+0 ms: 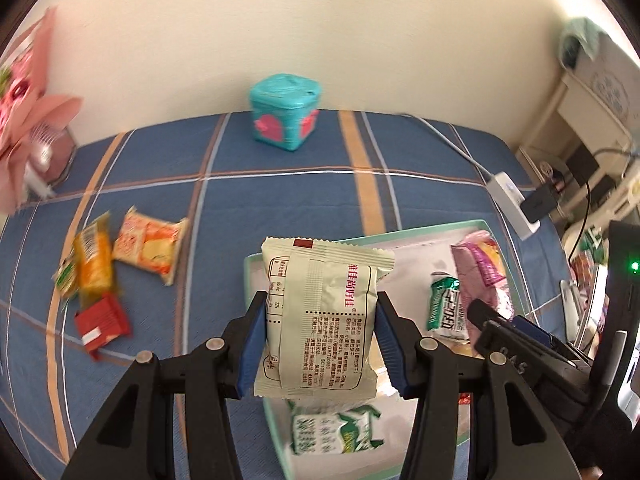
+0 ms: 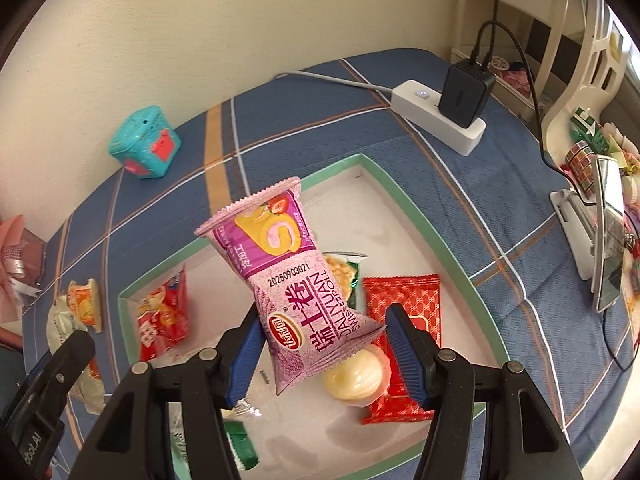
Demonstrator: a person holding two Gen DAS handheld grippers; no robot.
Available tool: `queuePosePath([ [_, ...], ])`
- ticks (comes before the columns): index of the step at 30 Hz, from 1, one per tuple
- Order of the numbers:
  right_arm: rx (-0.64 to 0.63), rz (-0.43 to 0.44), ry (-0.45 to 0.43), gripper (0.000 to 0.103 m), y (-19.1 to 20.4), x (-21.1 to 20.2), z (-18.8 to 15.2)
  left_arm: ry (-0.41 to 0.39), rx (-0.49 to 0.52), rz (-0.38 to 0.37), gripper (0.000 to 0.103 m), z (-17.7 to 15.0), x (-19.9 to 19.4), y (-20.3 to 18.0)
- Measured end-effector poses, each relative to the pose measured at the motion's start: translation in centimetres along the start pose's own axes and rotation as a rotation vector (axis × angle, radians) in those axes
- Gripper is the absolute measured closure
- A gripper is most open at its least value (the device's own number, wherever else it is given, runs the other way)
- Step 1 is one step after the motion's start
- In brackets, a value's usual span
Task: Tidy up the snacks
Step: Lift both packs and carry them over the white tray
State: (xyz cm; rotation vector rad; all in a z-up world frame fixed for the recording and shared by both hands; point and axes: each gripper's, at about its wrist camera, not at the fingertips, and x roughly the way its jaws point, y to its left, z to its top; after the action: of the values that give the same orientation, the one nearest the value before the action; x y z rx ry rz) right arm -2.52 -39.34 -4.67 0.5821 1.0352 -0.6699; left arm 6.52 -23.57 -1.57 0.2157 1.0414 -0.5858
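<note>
Left wrist view shows the left claw clamped on a cream foil snack packet over the green-rimmed white tray of snacks, while the right claw, pinching a crumpled purple swiss-roll packet there, could let it slip.

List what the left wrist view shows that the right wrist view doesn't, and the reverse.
Left wrist only: the left gripper clamping a cream packet, and a red packet loose on the blue cloth.
Right wrist only: the right gripper clamping a purple swiss roll packet, and a phone on a stand.
Both: green-rimmed tray, teal box, power strip.
</note>
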Motion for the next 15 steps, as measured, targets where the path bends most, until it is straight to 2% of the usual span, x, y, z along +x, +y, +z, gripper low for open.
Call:
queuePosePath([
  [7, 0.024, -0.025, 0.004, 0.039, -1.0, 1.4, 0.4, 0.018, 0.073, -0.010, 0.050, 0.2, 2.7, -2.9],
  [15, 0.045, -0.068, 0.000, 0.039, -2.3, 1.6, 0.7, 0.031, 0.087, -0.015, 0.050, 0.3, 4.8, -3.8],
])
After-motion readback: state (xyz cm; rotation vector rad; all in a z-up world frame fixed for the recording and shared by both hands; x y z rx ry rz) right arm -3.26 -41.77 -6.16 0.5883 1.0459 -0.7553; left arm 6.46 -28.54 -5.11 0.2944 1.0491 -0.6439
